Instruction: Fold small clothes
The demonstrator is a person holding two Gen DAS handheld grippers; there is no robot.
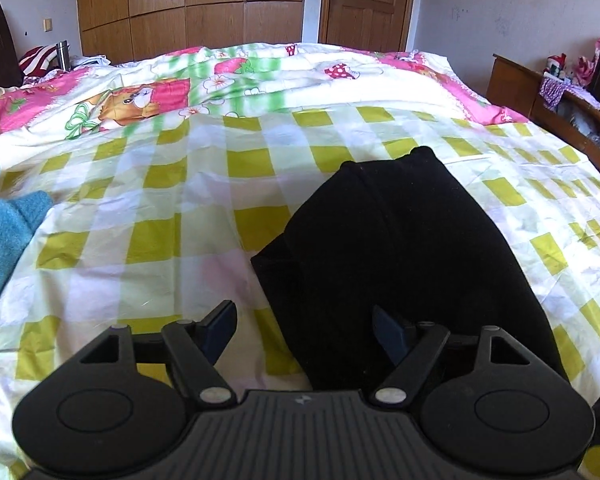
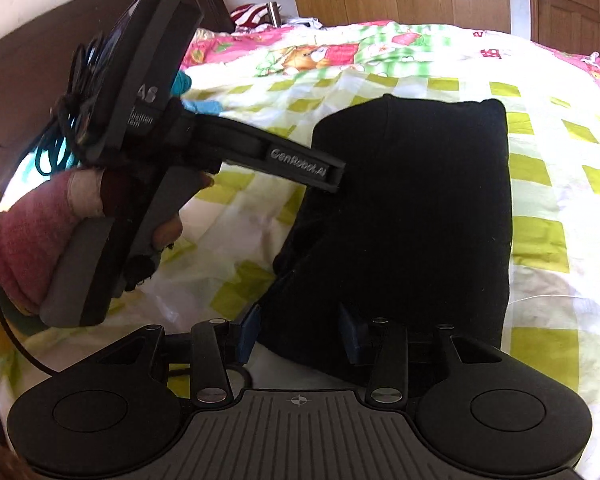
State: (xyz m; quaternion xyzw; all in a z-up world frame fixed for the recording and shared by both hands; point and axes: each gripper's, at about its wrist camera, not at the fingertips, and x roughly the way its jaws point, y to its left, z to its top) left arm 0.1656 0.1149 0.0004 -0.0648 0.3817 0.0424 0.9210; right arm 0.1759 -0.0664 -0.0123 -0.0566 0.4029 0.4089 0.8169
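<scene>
A black garment (image 1: 400,248) lies folded on the green-checked bed sheet (image 1: 148,208). It also shows in the right wrist view (image 2: 412,208). My left gripper (image 1: 306,330) is open, its fingers astride the garment's near left edge, holding nothing. My right gripper (image 2: 298,334) is open, its fingers astride the garment's near edge. The left gripper's body (image 2: 148,120) shows in the right wrist view, held by a hand, its tip over the garment's left side.
Blue cloth (image 1: 8,232) lies at the left edge of the bed. A cartoon-print quilt (image 1: 260,80) is bunched at the far side. A wooden cabinet (image 1: 556,108) stands to the right, a wardrobe (image 1: 188,4) and a door (image 1: 368,0) behind.
</scene>
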